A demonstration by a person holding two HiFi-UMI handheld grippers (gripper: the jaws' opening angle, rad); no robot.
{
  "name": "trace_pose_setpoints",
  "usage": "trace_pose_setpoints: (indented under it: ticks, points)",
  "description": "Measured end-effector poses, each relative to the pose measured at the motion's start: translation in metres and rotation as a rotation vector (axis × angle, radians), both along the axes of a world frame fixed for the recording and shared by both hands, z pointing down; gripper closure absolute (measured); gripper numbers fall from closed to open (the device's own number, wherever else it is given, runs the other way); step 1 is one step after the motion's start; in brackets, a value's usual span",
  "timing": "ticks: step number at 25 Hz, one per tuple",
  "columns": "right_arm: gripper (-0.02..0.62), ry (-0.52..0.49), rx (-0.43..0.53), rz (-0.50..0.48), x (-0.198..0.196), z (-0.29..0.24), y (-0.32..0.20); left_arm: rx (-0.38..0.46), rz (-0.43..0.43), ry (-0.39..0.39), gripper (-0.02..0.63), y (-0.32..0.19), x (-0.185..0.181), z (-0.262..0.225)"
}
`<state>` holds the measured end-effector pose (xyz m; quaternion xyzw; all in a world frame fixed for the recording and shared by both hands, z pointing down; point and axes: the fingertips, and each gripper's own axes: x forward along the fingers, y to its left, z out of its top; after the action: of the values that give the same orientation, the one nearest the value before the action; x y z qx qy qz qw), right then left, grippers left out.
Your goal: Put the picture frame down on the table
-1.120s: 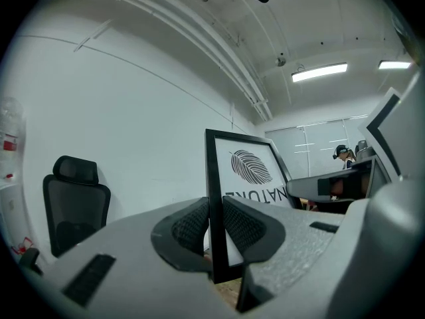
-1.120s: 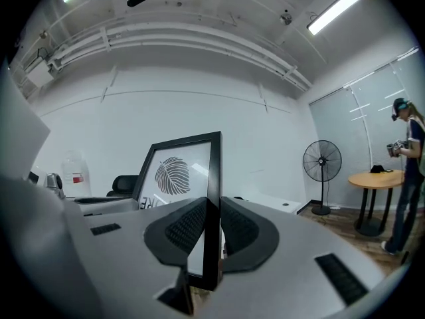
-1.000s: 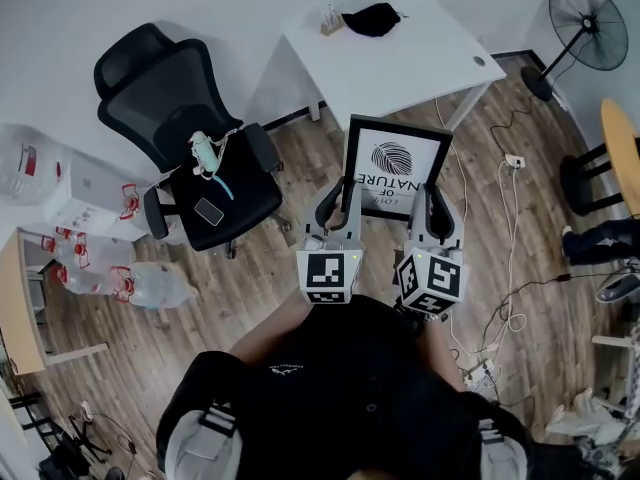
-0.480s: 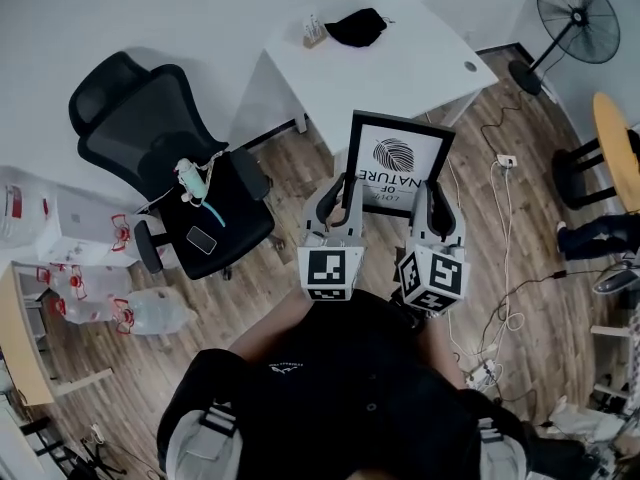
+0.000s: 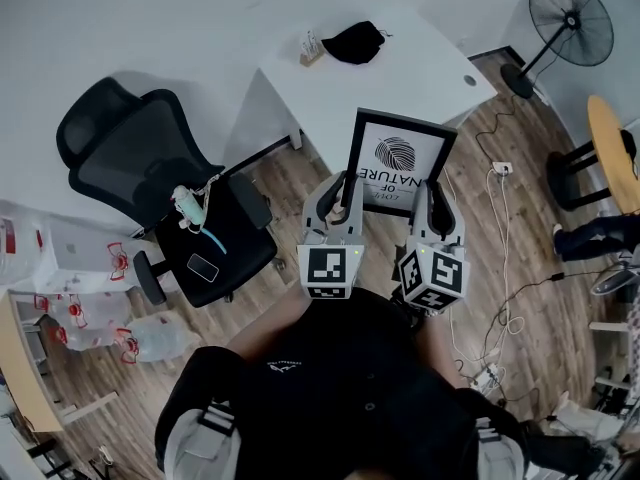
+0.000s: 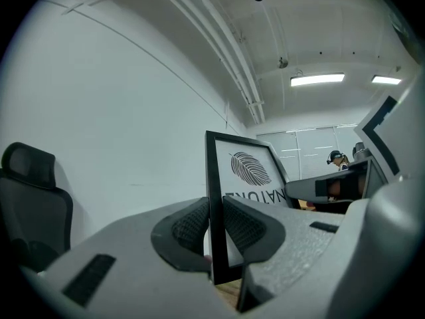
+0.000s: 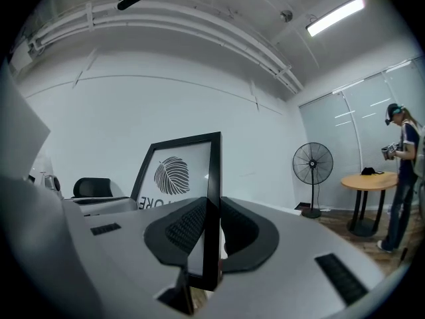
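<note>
A person holds a black picture frame (image 5: 398, 160) with a leaf print upright in the air. The left gripper (image 5: 340, 192) pinches its left rail between ribbed pads, and the right gripper (image 5: 437, 198) pinches the right rail likewise. The white table (image 5: 400, 73) lies beyond the fingertips. This looks like the carrying step. Next, the frame needs moving forward over the tabletop and lowering before either grip loosens.
</note>
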<state>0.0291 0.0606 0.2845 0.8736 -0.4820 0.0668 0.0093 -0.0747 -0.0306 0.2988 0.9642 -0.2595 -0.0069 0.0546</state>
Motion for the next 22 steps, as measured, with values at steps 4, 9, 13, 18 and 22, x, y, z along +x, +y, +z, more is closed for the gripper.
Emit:
trace_pose_setpoints:
  ticks: [4, 9, 13, 18, 22]
  points:
    - [0.531, 0.006, 0.007, -0.005, -0.002, 0.002, -0.004, 0.008, -0.002, 0.003, 0.534, -0.005, -0.001, 0.003]
    - [0.531, -0.004, -0.005, -0.005, 0.003, 0.007, -0.020, -0.006, -0.005, -0.005, 0.534, -0.021, 0.003, 0.008]
    - [0.531, -0.022, -0.018, -0.010, 0.007, 0.016, -0.030, -0.016, -0.003, -0.018, 0.534, -0.029, 0.006, 0.015]
    - [0.531, -0.023, -0.027, -0.052, 0.015, 0.020, -0.057, -0.024, -0.044, -0.026, 0.534, -0.053, 0.011, 0.020]
    - [0.531, -0.031, -0.030, -0.087, 0.029, 0.025, -0.079, -0.028, -0.082, -0.034, 0.534, -0.070, 0.021, 0.024]
